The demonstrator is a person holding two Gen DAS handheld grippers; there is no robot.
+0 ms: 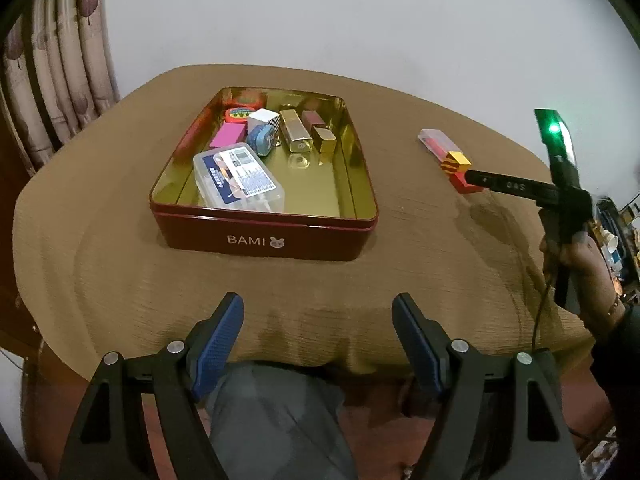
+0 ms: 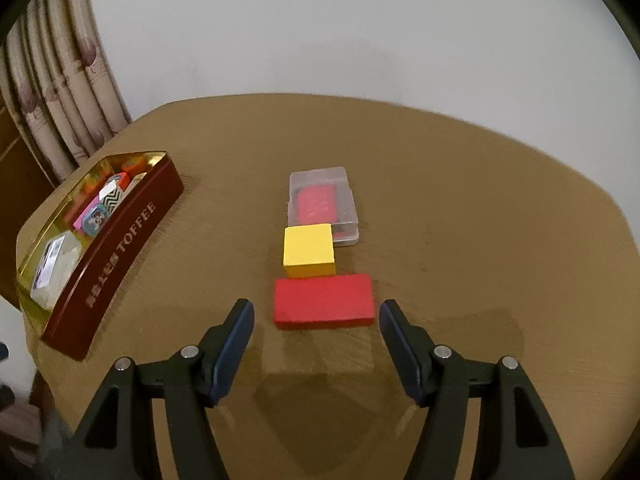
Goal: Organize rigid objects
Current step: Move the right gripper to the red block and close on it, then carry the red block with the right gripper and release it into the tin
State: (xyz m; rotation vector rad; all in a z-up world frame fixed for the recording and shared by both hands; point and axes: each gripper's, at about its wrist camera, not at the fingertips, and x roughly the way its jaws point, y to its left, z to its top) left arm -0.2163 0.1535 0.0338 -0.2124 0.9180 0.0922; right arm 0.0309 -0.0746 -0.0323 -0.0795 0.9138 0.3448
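With both the left gripper (image 1: 318,340) and right gripper (image 2: 316,340) held empty and spread, the flat red wooden block (image 2: 324,300) lying just ahead could be nudged into the touching yellow cube (image 2: 309,250) if approached crookedly

On the table (image 1: 400,248) an open tin (image 1: 264,232) sits left of centre, and in it a clear box (image 1: 240,180) lies at the near left with a cluster of small boxes (image 1: 280,128) behind it toward the far wall, while the tin's near right part is bare. Well apart to the tin's right, three things lie in a row running away from the table's near edge: a flat block (image 2: 324,306) nearest, a cube (image 2: 309,250) just behind it, and a clear case (image 2: 324,204) behind the cube. The right hand-held gripper (image 2: 316,316) hangs over the table just before the flat block, and the left hand-held gripper (image 1: 318,320) is over the near table edge in front of the tin.
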